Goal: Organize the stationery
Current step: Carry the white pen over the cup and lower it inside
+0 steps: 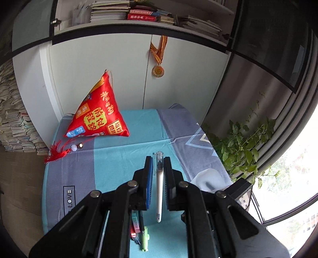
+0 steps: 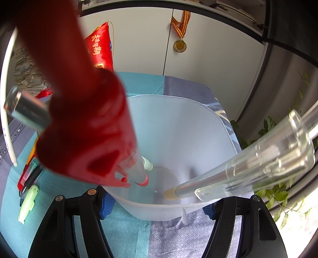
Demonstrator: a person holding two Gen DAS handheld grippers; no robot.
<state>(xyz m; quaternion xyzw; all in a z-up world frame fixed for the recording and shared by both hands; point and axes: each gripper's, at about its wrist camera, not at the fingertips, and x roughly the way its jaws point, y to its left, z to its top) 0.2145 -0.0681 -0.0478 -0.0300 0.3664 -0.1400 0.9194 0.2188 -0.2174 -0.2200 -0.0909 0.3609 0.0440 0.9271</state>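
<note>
White cupboard doors (image 1: 111, 75) back the scene, with stacked books on the shelf (image 1: 139, 13) above and a medal (image 1: 158, 71) hanging on a striped ribbon. Below, a teal and grey-blue cloth (image 1: 127, 156) covers the counter, and a red satin pyramid cushion (image 1: 97, 113) sits at its far left. The translucent plastic tub (image 2: 174, 139) stands on the cloth, clamped at its near wall by the right gripper (image 2: 157, 208) fingers, with pens leaning inside. The left gripper (image 1: 158, 162) fingers pinch a white pen (image 1: 159, 190) above the cloth. Loose pens (image 1: 139, 228) lie beneath.
</note>
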